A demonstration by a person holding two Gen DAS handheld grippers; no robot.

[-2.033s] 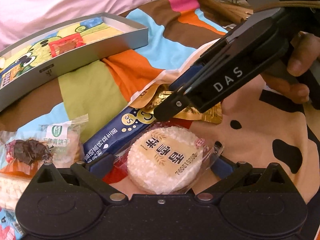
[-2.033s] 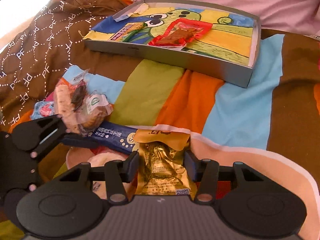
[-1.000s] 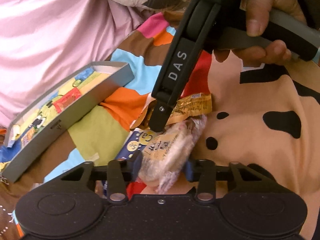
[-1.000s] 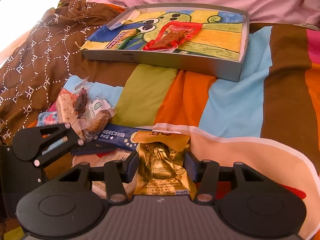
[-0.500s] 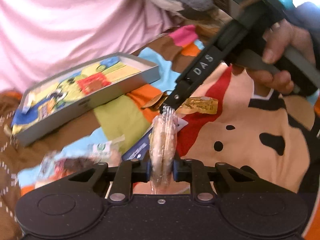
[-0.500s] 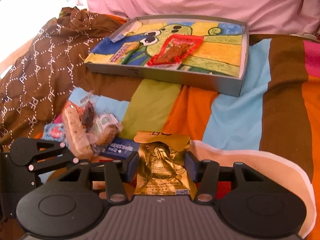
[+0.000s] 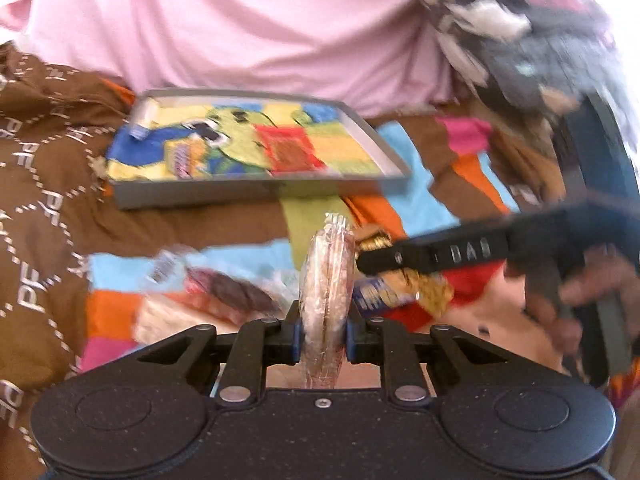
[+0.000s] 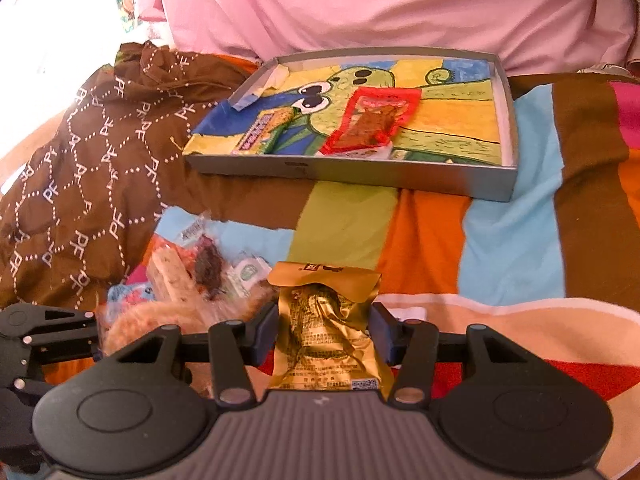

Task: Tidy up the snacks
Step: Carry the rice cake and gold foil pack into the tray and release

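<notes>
Pinching: left gripper (image 7: 323,336) squeezes rice cracker (image 7: 327,280) edge-on; crumbling likely.
Clamped: right gripper (image 8: 325,332) holds gold packet (image 8: 328,328); foil may slip before tray (image 8: 352,174).

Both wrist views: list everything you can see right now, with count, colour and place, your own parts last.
Box: 1, grey, cartoon-printed floor, far end of bedspread.
Red packet: 1, in box, middle.
Purple-and-yellow packet: 1, in box, left part.
Rice cracker: 1, pale, clear wrap, edge-on between left jaws.
Gold pouch: 1, between right jaws.
Loose snack pile: several, mixed colours, bedspread left of gold pouch; count unclear.
Bedspread: 1, striped multicolour.
Brown cloth: 1, white-patterned, left.
Pink fabric: behind box.
Left gripper: shut on rice cracker.
Right gripper: shut on gold pouch.
Hand: holding right gripper.
</notes>
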